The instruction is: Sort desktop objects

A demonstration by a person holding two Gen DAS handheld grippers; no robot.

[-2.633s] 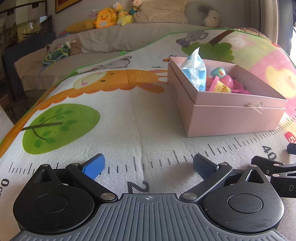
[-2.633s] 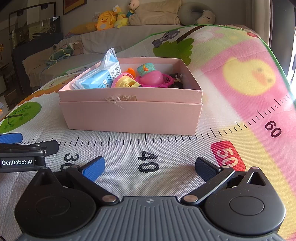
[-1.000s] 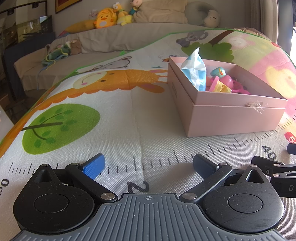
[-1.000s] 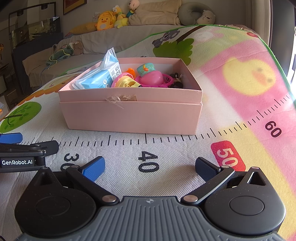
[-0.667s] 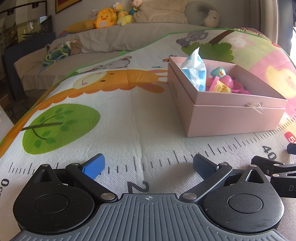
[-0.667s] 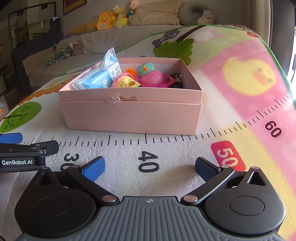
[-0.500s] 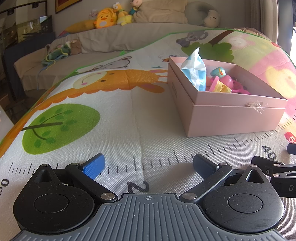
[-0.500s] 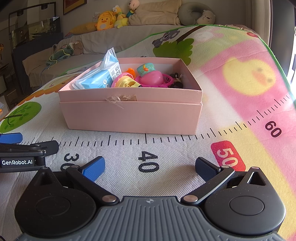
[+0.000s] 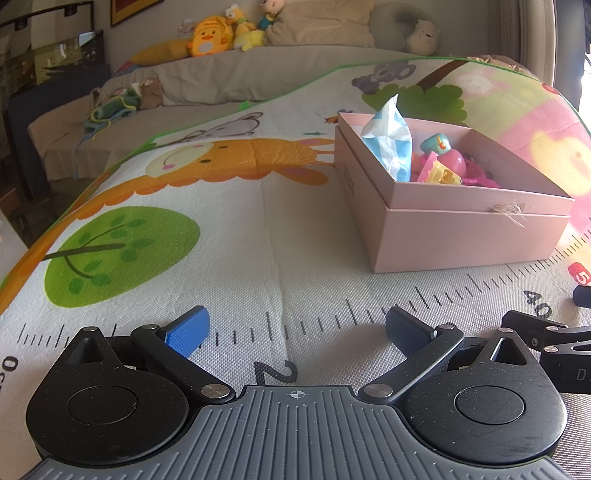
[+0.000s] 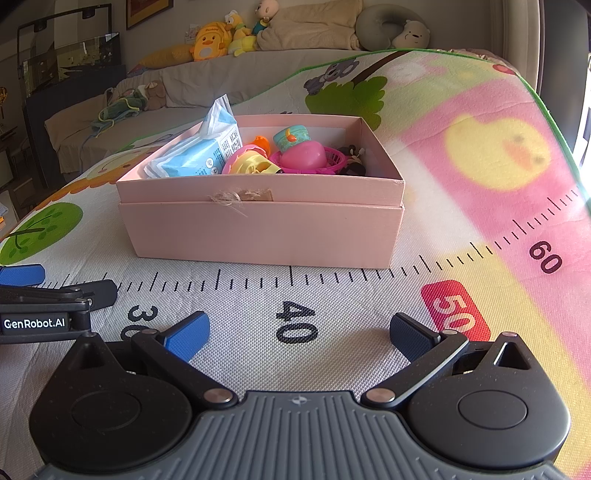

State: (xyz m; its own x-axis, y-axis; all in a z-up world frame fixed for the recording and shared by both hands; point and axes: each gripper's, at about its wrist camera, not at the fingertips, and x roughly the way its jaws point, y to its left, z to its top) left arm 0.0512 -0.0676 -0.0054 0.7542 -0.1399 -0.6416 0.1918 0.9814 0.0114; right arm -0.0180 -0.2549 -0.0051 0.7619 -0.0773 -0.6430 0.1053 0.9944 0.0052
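A pink open box stands on the play mat; it also shows in the left wrist view at the right. Inside lie a blue tissue pack, a pink egg toy, a teal toy, a yellow toy and a magenta basket. My left gripper is open and empty, low over the mat, left of the box. My right gripper is open and empty, in front of the box.
The mat carries a ruler print with numbers. A grey sofa with plush toys stands behind. The left gripper's fingers show at the right wrist view's left edge.
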